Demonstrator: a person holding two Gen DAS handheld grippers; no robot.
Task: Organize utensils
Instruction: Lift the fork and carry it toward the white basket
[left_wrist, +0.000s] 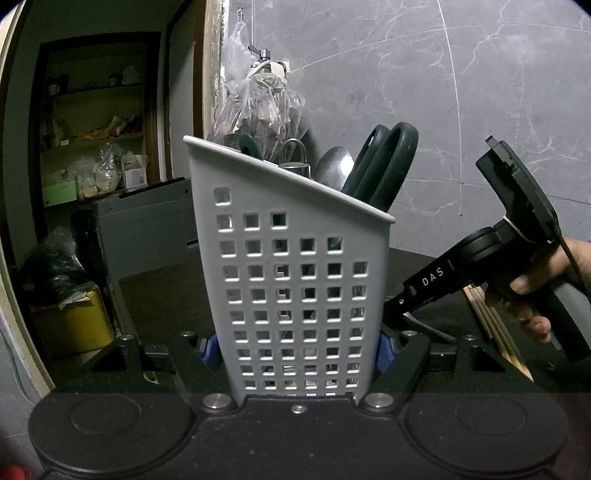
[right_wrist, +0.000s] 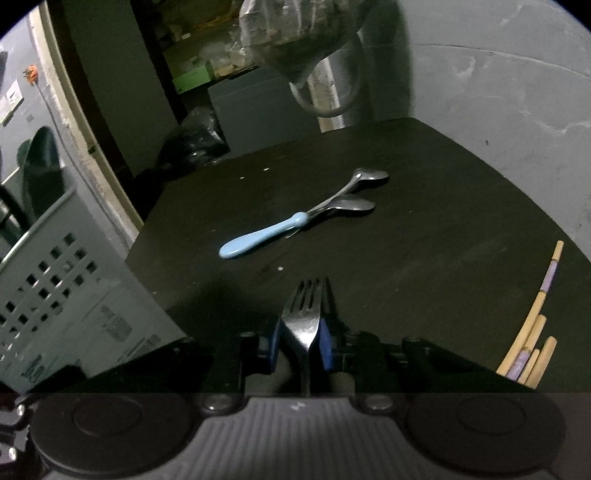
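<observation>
Your right gripper (right_wrist: 300, 341) pinches a steel fork (right_wrist: 303, 318) at its neck, tines pointing away over the dark table (right_wrist: 424, 236). Your left gripper (left_wrist: 295, 349) clamps the grey perforated plastic caddy (left_wrist: 295, 277) by its base, at the fork's left. Tip the fork handle-down, clearing the slanted rim beside the scissors (left_wrist: 384, 166). A blue-handled spoon (right_wrist: 291, 227), a steel spoon (right_wrist: 365, 177) and bamboo chopsticks (right_wrist: 532, 332) wait beyond.
</observation>
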